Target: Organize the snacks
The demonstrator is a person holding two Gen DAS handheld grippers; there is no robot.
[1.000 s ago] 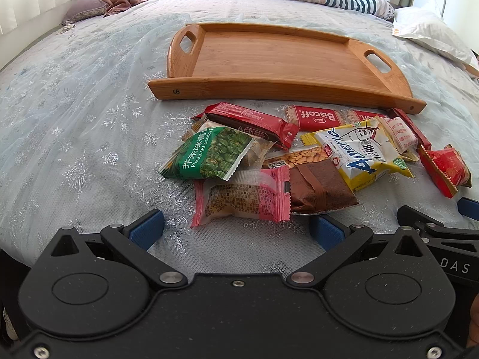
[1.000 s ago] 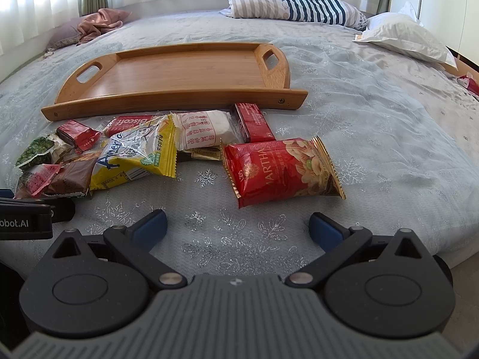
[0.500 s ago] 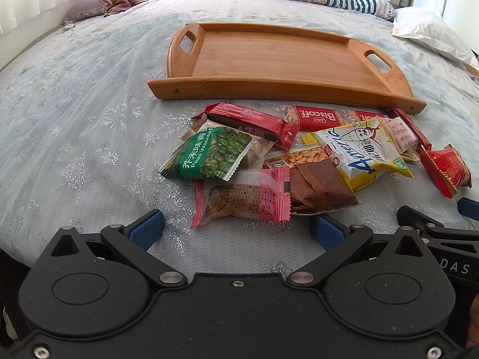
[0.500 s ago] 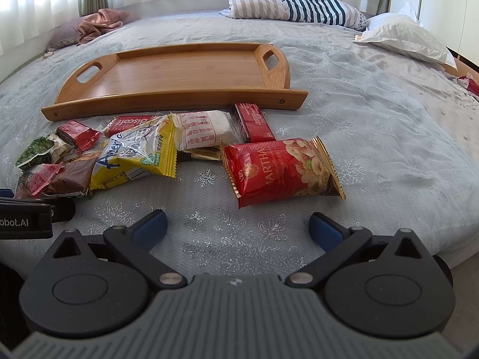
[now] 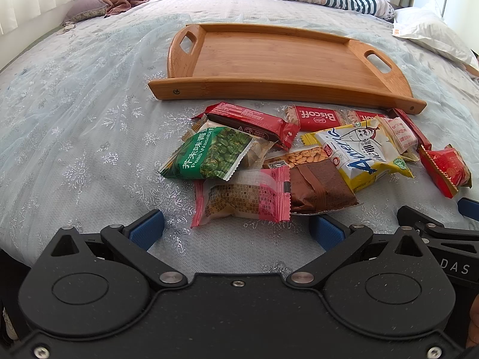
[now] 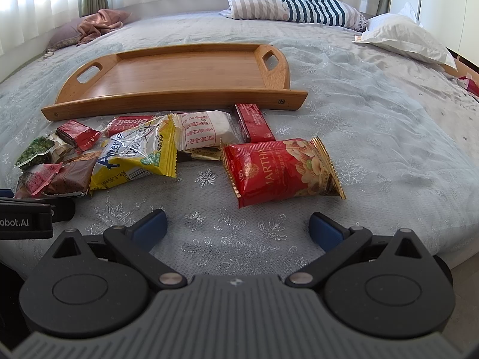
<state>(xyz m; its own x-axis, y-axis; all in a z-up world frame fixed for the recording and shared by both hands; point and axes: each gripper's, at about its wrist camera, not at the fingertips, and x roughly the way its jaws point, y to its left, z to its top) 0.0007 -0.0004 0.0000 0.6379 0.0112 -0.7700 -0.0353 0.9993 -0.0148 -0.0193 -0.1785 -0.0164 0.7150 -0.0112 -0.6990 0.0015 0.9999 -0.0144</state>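
Both grippers, left gripper [image 5: 236, 227] and right gripper [image 6: 238, 227], hover with fingers spread and nothing held, low over the bed [image 5: 74, 119]. The snack packets [image 5: 287, 155] lie heaped just before the bare bamboo tray [image 5: 269, 56], likely their destination.

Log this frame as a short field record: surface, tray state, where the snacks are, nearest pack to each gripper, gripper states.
surface: bed with pale snowflake cover
tray: wooden tray, nothing on it
snacks: loose pile on the cover in front of the tray, none in it
nearest to left gripper: pink-edged pack
nearest to right gripper: red Martha nut bag
left gripper: open, holding nothing
right gripper: open, holding nothing
progress: no snack sorted yet
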